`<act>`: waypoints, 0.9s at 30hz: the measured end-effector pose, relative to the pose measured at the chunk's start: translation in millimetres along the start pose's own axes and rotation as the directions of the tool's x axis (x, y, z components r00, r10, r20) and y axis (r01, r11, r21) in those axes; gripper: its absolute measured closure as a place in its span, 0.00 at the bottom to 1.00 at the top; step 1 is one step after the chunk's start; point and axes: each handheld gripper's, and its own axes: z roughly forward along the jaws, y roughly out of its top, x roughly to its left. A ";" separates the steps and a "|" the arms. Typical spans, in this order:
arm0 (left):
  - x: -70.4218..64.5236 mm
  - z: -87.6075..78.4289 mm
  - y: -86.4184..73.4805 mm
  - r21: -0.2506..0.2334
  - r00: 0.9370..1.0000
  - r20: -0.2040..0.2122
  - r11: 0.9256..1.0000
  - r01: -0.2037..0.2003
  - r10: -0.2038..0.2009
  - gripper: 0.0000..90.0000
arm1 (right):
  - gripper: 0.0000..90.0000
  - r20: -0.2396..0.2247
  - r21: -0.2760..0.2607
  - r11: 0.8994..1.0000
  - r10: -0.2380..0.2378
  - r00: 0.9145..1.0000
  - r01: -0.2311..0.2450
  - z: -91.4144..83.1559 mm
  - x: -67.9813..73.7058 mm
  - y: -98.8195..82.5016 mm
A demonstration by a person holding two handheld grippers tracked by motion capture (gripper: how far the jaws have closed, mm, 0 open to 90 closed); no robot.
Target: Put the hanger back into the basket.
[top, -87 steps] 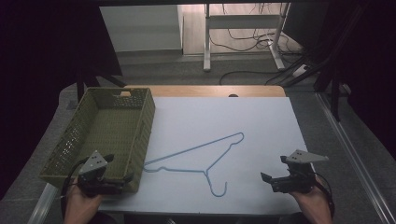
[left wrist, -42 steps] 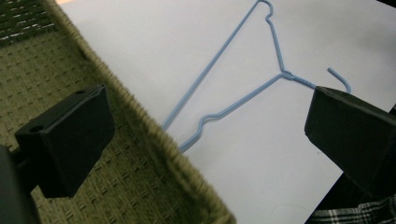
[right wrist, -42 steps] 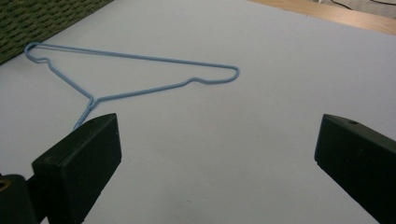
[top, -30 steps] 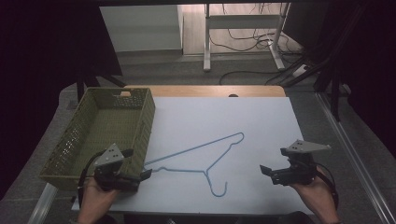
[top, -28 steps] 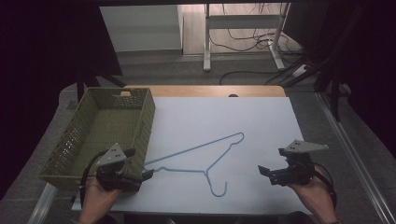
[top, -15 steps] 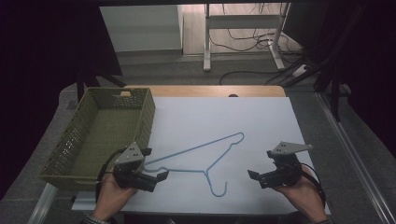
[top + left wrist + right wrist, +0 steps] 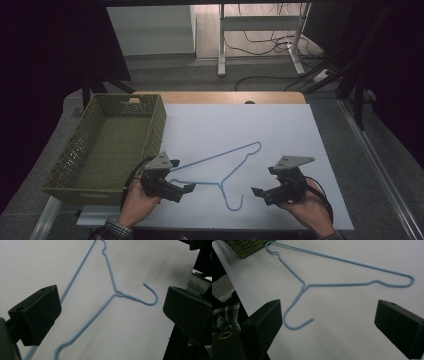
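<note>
A: Nearest to us, left hand (image 7: 134,204) comes in from the bottom edge, plaid cuff showing, wrist low. Left gripper (image 7: 182,187) points right across the white sheet (image 7: 280,125), level with the table.

B: We see its jaws wide apart in the left gripper view, nothing pinched. The hanger (image 7: 110,300) lies flat between and beyond them, untouched.

A: Right hand (image 7: 312,207) also enters from the bottom, gripper aimed left. Right gripper (image 7: 258,192) sits just right of the hook.

B: Jaws have just been closing a little, but we read them as wide, and they hold nothing. In the right gripper view the hanger (image 7: 332,282) lies ahead of them, the hook nearest and the pads clear of the wire.

A: Where is the hanger overall? We put it flat mid-sheet in the high view (image 7: 220,172), hook toward the person, long bar running up to the right.

B: Farther left, the green basket (image 7: 70,165) stands at the sheet's edge, near the hanger's left end.

A: Changes: both hands moved inward toward the hanger since the earlier frames; the left came off the basket's near corner. Hanger and basket haven't shifted.
</note>
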 end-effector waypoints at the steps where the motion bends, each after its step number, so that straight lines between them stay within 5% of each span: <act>1: 1.0 2.1 -0.6 -0.001 1.000 0.000 1.000 -0.002 0.002 0.02 | 0.14 -0.004 0.000 1.000 -0.004 1.000 0.004 1.7 1.1 -0.2; 7: 0.2 12.5 0.3 -0.011 0.999 -0.019 0.999 -0.039 0.038 0.02 | 0.33 -0.035 0.025 0.998 -0.058 0.998 0.059 15.1 9.3 -2.5; 17: 3.2 31.4 -6.2 -0.007 1.000 0.027 1.000 -0.013 0.013 0.01 | 0.51 -0.121 0.075 0.992 -0.096 0.988 0.105 40.7 27.3 -5.8; 27: 1.6 39.5 -7.4 0.025 1.000 0.020 1.000 0.004 -0.004 0.03 | 0.70 -0.188 0.146 0.971 -0.163 0.969 0.192 66.2 42.9 -14.9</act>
